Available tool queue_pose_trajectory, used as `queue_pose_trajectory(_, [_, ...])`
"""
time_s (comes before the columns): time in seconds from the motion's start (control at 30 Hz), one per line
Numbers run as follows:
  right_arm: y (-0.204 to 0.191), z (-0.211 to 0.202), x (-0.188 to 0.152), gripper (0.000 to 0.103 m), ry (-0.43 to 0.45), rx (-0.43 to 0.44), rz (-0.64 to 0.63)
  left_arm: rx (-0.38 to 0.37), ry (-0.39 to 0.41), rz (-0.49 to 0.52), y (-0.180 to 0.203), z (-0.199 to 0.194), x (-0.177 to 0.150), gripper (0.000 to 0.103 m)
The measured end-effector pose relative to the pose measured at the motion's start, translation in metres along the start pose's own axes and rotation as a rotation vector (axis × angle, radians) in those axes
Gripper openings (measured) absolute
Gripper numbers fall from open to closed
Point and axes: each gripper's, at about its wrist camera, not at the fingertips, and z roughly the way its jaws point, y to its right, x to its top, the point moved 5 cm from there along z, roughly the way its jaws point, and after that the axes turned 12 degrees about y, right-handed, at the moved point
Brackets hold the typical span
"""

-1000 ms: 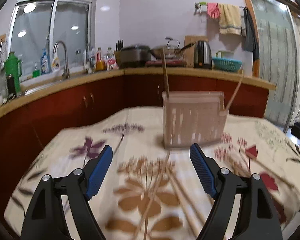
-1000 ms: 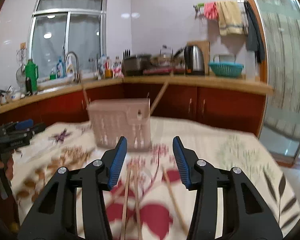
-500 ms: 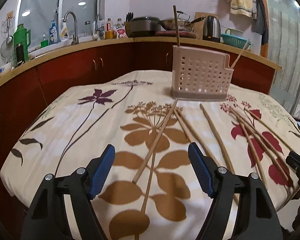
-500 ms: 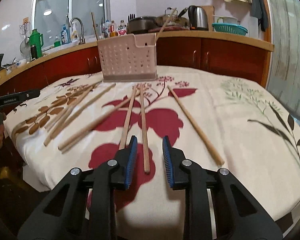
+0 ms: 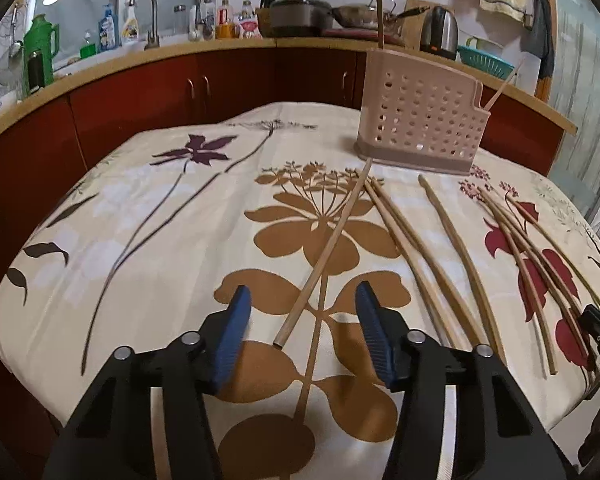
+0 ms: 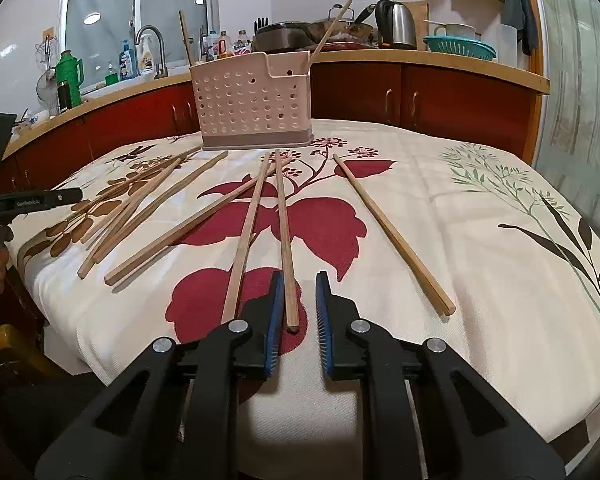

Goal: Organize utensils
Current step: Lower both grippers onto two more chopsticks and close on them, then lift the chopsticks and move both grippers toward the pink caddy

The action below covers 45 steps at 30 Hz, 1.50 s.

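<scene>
A pink perforated utensil holder (image 5: 420, 120) (image 6: 256, 104) stands at the far side of the table with two chopsticks upright in it. Several wooden chopsticks lie loose on the floral tablecloth. My left gripper (image 5: 302, 304) is open, its blue pads on either side of the near end of one chopstick (image 5: 324, 252). My right gripper (image 6: 298, 284) is partly closed around the near end of another chopstick (image 6: 286, 240), with small gaps to both pads. More chopsticks (image 6: 140, 208) lie to its left, and one (image 6: 392, 236) lies to its right.
The table with its floral cloth (image 5: 160, 220) ends just in front of both grippers. Red cabinets and a counter (image 5: 180, 60) with a sink, bottles, pots and a kettle (image 6: 396, 24) run behind it. The left gripper shows at the left edge of the right wrist view (image 6: 28, 202).
Both grippers have dropped and pulled back towards the near table edge, each lining up on a chopstick end. The right jaws have narrowed around their chopstick. The left jaws stay wide.
</scene>
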Motion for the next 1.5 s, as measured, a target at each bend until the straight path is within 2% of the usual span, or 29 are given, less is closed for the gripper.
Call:
queue_pose_trajectory(0.13, [0.0,0.002,0.001,0.016,-0.004,-0.001,-0.002,-0.006,-0.043,-0.003,0.0,0.01,-0.005,0.048])
queue_pose_trajectory(0.2, [0.0,0.003,0.001,0.015,-0.005,-0.002,-0.005,-0.008,-0.07,-0.006,-0.002,0.015,-0.008,0.039])
queue_pose_trajectory(0.3, [0.002,0.004,0.001,0.01,-0.007,-0.009,-0.006,-0.004,-0.071,0.027,0.0,0.015,-0.009,0.03])
queue_pose_trajectory(0.53, [0.003,0.004,0.002,0.009,-0.007,-0.009,-0.001,0.003,-0.085,0.062,0.006,0.014,-0.01,0.029])
queue_pose_trajectory(0.6, [0.003,0.004,0.002,0.009,-0.007,-0.009,-0.002,-0.011,-0.086,0.074,0.009,0.013,-0.01,0.018])
queue_pose_trajectory(0.67, [0.003,0.004,0.002,0.009,-0.007,-0.009,0.001,-0.017,-0.088,0.085,0.012,0.013,-0.01,0.012])
queue_pose_trajectory(0.8, [0.004,0.004,0.003,0.009,-0.002,-0.01,0.005,-0.023,-0.088,0.101,0.016,0.012,-0.01,0.009])
queue_pose_trajectory(1.1, [0.007,-0.001,0.011,0.008,0.027,-0.014,0.019,-0.022,-0.034,0.14,0.026,-0.003,-0.005,0.007])
queue_pose_trajectory(1.5, [0.006,-0.013,0.035,0.007,0.088,-0.014,0.021,0.008,0.127,0.182,0.029,-0.032,0.029,0.007])
